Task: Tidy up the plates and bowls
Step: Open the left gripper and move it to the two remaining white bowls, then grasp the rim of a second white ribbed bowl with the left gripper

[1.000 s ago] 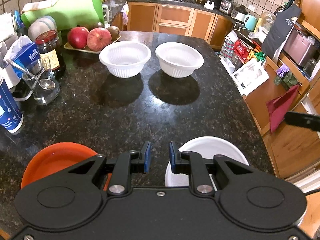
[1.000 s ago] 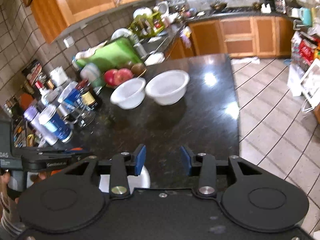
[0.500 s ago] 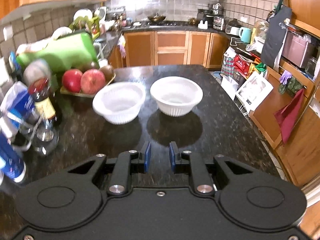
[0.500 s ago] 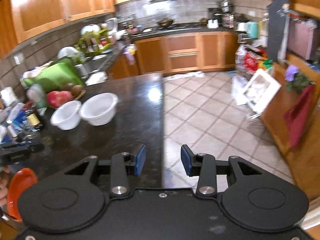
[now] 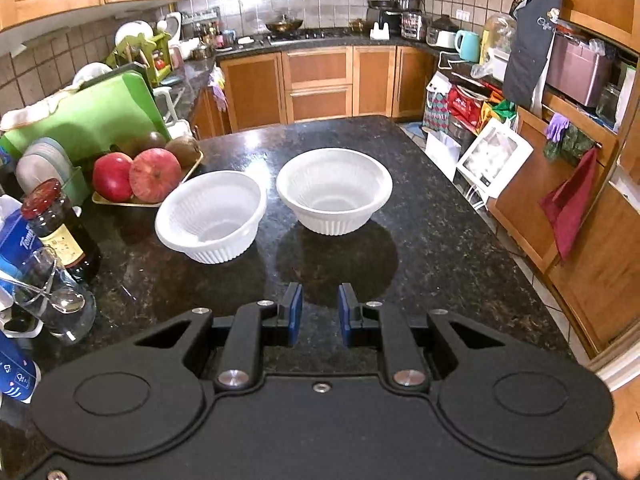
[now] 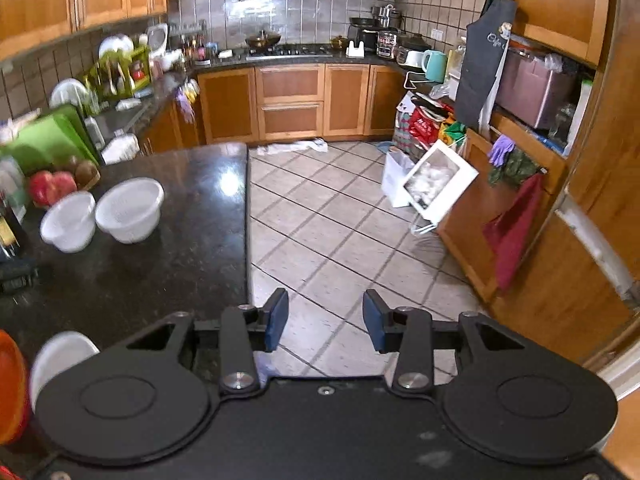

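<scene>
Along the left edge of the dark speckled worktop (image 5: 420, 240) sit a tray of red apples (image 5: 154, 176) and brown kiwis (image 5: 182, 150), a dark sauce bottle with a red cap (image 5: 60, 228), and a clear glass holding a spoon (image 5: 56, 300), with a green cutting board (image 5: 84, 116) propped up behind them. Across the tiled floor (image 6: 328, 220), wooden cabinets (image 5: 316, 80) carry a stove with a wok (image 5: 284, 24) and a mint-coloured kettle (image 5: 469, 45). On the right, a dark apron (image 5: 528, 40) and a red cloth (image 5: 570, 200) hang from the wooden units.

Two bowls (image 5: 334, 196) sit side by side on the counter (image 5: 432, 240), with a fruit tray (image 5: 148, 196) to their left.
</scene>
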### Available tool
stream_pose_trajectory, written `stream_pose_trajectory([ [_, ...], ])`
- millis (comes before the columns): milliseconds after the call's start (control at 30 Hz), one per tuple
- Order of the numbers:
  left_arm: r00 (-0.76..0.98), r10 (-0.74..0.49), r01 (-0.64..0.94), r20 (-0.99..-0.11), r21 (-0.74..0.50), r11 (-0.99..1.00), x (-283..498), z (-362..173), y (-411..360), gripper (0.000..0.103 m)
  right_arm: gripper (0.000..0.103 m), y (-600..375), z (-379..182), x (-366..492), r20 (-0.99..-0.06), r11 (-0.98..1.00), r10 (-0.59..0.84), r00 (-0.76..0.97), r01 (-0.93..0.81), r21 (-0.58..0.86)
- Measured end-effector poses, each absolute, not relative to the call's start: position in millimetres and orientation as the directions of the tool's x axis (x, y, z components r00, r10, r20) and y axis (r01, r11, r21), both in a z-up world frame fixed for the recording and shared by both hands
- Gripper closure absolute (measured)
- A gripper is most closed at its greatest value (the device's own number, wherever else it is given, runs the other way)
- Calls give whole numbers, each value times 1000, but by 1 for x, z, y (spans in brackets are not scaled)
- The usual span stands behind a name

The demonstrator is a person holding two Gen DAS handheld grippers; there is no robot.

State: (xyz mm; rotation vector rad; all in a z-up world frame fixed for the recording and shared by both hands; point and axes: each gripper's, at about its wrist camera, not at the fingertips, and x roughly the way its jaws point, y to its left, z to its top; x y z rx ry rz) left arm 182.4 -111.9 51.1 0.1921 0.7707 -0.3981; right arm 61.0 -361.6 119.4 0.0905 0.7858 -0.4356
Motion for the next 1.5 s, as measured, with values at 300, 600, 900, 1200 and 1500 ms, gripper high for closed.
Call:
stream_pose_trajectory([
  [300,557,-291,388,-778,-67,919,214,42,-106,77,57,-364,94,86,-715,936,-296,634,342,-84],
  [600,514,-269,299,-815,-123,946,268,34,-110,77,56,-398,68,186,-761,984,-11,648,141,106],
  [900,506,-219,185,-834,-144,972,298,28,-112,77,56,-425,63,310,-795,978,152,587,26,206],
  [1200,507,-177,139,-844,-123,983,323,22,-134,78,56,-393,56,381,-801,971,239,550,-133,198],
  [1500,534,-171,109,-828,-133,985,334,26,-142,78,58,-370,45,421,-799,945,324,507,-212,249],
])
